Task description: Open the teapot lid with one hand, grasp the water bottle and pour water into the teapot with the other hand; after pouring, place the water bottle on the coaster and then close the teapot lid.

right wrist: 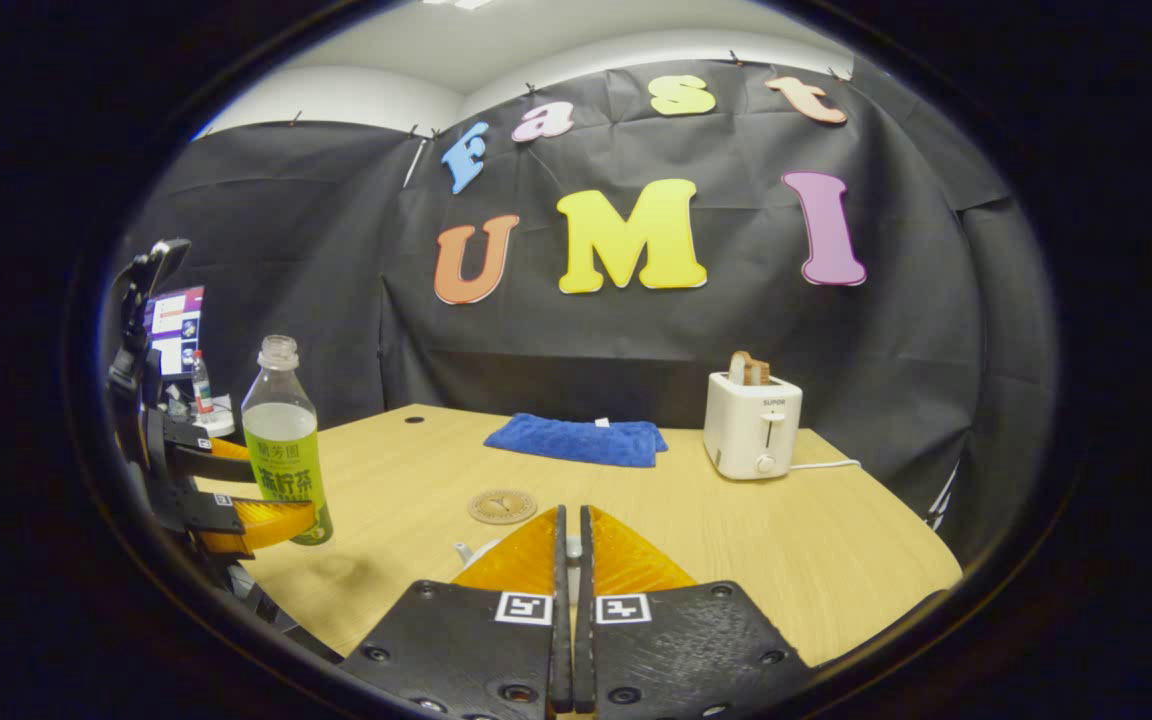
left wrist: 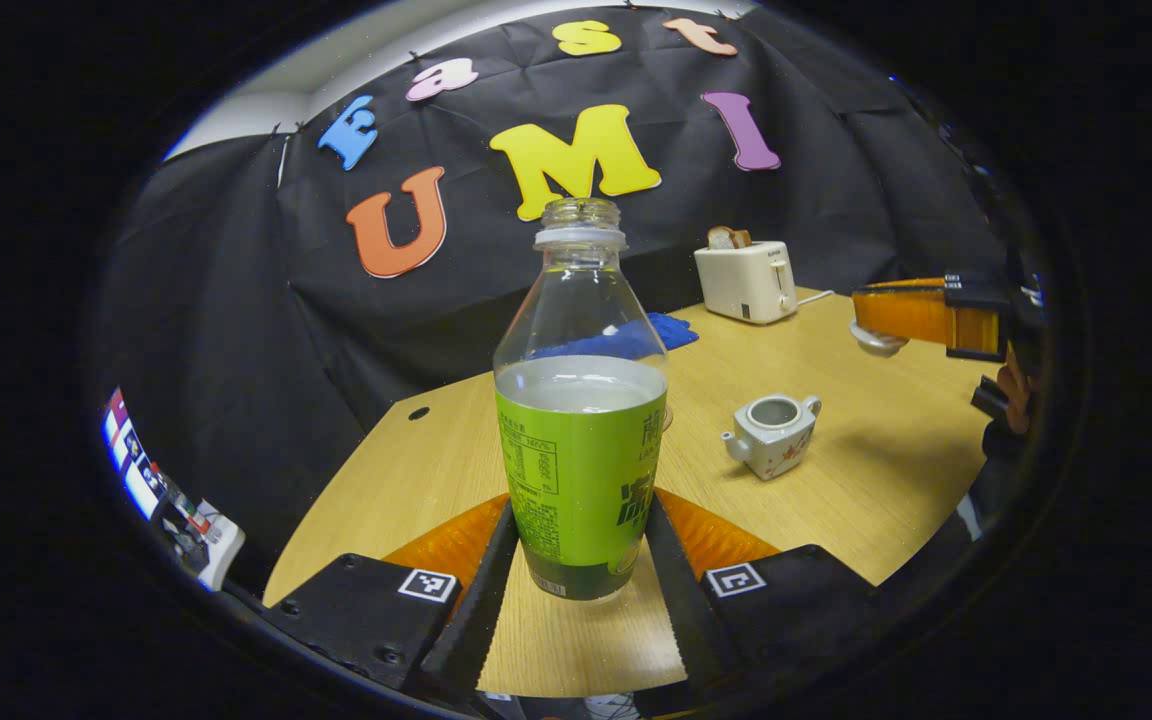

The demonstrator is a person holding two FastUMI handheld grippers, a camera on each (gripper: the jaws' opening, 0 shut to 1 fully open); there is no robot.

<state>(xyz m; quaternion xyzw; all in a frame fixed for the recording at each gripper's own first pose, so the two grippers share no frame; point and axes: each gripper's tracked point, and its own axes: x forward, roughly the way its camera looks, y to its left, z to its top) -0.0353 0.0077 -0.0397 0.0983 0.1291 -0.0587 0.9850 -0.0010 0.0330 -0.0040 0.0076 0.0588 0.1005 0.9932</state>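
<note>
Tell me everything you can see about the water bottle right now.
The water bottle is clear plastic with a green label wrapped around its lower body, and its cap is off. It stands upright, filled with clear liquid to just above the label. The left claw grips it across the labelled lower part, one finger on each side. In the right gripper view it looks lifted slightly above the wooden table.

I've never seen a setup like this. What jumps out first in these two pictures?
The water bottle with its green label, uncapped and partly full, stands gripped between the left gripper fingers in the foreground. To its right on the wooden table sits a small white teapot with its lid off. Farther back a white toaster holding bread stands beside a blue cloth.
</note>
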